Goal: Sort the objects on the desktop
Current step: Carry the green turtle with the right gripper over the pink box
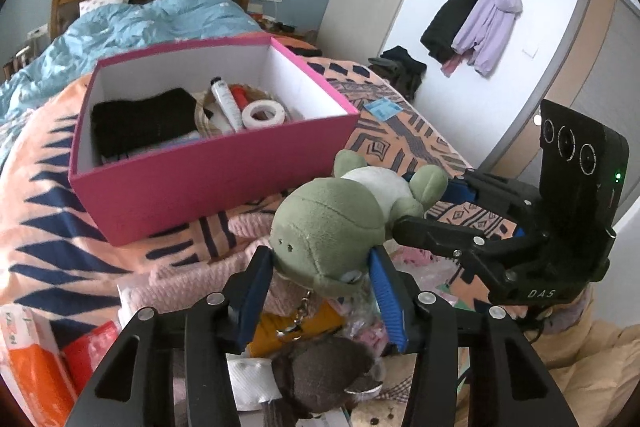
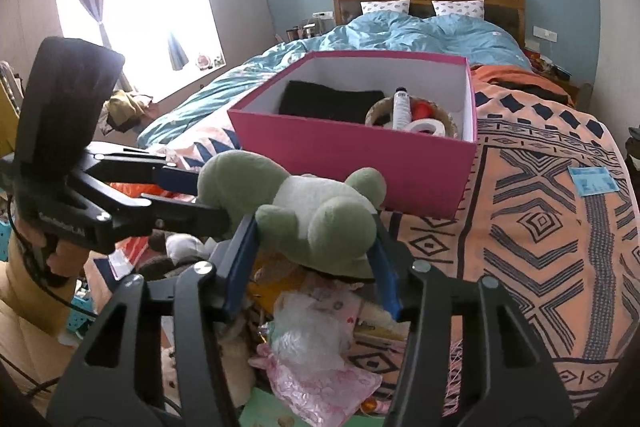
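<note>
Left wrist view: soft green plush frog with a white belly (image 1: 340,223) held up in the air just in front of the pink cardboard box with white inside walls (image 1: 224,171), nearer the camera than the box's front wall. Left claw (image 1: 322,291) clamped on the frog's head, blue ribbed pads (image 1: 386,301) pressing in from both sides. Right claw (image 1: 424,203) reaching in from the right of the box, closed on the frog's body near its legs. Inside the box: folded black knitted cloth (image 1: 144,119) at its left, round woven basket (image 1: 208,115) to the right of that, carrying a white tube with a black cap (image 1: 226,103), a red item (image 1: 240,95) and a white roll of tape (image 1: 264,115). Box resting on the orange patterned bedspread with dark blue shapes (image 1: 44,195). Below the frog, nearer than the box, a heap of pink knit, plastic bags and a brown plush (image 1: 320,375).

Right wrist view: same frog (image 2: 308,215) nearer than the box (image 2: 360,155), just before its front wall. Right claw (image 2: 316,259) gripping the frog's lower half between blue pads. Left claw (image 2: 208,199) entering from the left of the box, shut on the frog's head. Crumpled clear and pink plastic bags (image 2: 316,359) below the frog.
</note>
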Tool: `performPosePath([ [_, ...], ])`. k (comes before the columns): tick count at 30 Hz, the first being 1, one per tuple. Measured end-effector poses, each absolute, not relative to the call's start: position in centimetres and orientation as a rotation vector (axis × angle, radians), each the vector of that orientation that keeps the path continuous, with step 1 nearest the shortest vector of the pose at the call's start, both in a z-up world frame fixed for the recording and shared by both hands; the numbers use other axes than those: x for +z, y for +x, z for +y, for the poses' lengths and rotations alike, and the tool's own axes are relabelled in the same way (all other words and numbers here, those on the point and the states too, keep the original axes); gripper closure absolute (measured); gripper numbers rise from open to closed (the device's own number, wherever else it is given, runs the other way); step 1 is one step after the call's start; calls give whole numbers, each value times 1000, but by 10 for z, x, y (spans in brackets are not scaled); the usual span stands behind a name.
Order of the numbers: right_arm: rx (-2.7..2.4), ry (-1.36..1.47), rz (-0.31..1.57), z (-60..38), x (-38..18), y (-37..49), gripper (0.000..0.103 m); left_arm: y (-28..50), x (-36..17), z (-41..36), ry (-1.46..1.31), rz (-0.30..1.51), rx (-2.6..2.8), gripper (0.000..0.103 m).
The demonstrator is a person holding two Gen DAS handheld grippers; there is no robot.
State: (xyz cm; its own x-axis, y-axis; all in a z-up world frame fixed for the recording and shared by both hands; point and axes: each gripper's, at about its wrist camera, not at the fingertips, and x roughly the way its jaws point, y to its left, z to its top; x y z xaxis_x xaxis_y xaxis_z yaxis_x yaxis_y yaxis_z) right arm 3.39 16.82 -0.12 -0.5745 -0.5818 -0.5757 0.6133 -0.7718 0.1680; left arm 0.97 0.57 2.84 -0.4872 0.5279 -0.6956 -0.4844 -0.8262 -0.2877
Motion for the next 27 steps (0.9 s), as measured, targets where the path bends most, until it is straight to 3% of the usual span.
performPosePath([
  [27,-2381,680,97,167,46,14,48,-25,75,5,-1004,-53,2346,53],
])
